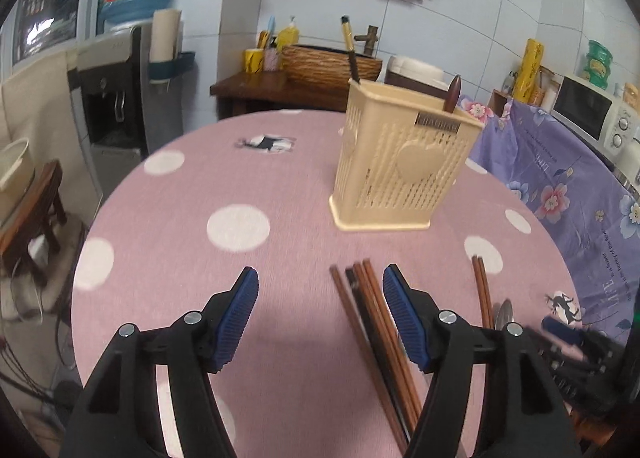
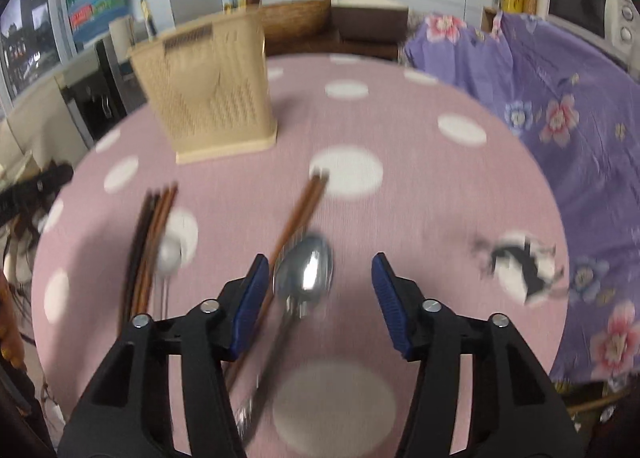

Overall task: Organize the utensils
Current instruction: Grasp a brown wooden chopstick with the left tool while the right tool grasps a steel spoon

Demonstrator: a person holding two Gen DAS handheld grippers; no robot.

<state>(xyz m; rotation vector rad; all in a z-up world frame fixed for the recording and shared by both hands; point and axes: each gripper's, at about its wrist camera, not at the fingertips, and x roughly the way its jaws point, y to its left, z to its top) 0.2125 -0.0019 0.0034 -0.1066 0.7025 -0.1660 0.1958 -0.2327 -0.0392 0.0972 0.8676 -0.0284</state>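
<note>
Both tongs stand wide apart and hold nothing. Between the fingers of the right gripper lies a metal spoon, bowl pointing away toward the middle of the round table, handle running back under the tool; it sits nearer the left finger, and the gripper hovers above it rather than touching (the view is blurred, so height is hard to judge). Just left of the spoon lies a pair of chopsticks. A bundle of chopsticks lies on the near side of the table, just inside the right finger of the left gripper. Toward the far edge stands the beige utensil holder, with two handles already poking from it. So I judge the work barely begun: most utensils remain on the cloth.
</note>
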